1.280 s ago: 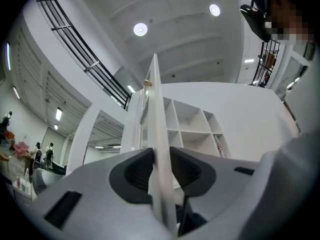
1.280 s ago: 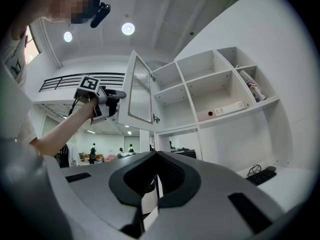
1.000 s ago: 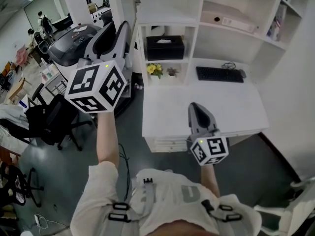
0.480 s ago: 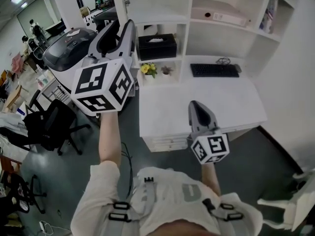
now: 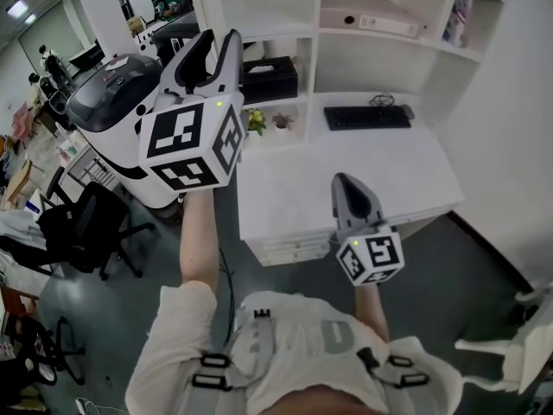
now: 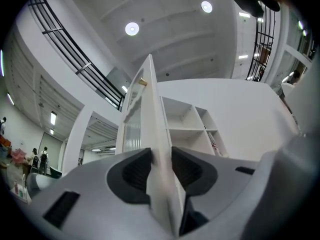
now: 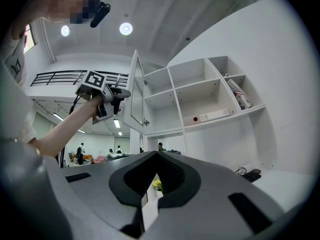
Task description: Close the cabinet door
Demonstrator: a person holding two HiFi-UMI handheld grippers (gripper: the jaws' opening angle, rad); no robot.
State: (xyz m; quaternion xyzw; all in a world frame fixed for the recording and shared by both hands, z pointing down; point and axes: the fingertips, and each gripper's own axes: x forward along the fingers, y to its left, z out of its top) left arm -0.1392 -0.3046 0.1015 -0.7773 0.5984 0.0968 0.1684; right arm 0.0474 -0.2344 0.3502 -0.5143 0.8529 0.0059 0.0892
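The white cabinet door point(image 6: 150, 109) stands open, seen edge-on in the left gripper view, where it runs between the jaws of my left gripper point(image 6: 161, 159). Both pads lie against the door's faces while the jaws are opening. In the right gripper view the door point(image 7: 134, 96) swings out from the open shelves point(image 7: 195, 99), and the left gripper point(image 7: 124, 94) holds its free edge at arm's length. The head view has the left gripper point(image 5: 216, 40) raised high at the left. My right gripper point(image 5: 348, 184) hovers over the desk, shut and empty, with its tips point(image 7: 156, 154) meeting.
A white desk point(image 5: 294, 188) stands below the shelves and carries a black keyboard point(image 5: 367, 117). A black tissue box point(image 5: 268, 80) and yellow flowers point(image 5: 255, 121) sit in a low niche. A grey machine point(image 5: 112, 93) and a black office chair point(image 5: 86, 223) stand at the left.
My left gripper has moved right toward the cabinet with the door edge between its jaws. The right gripper stays over the desk, almost where it was.
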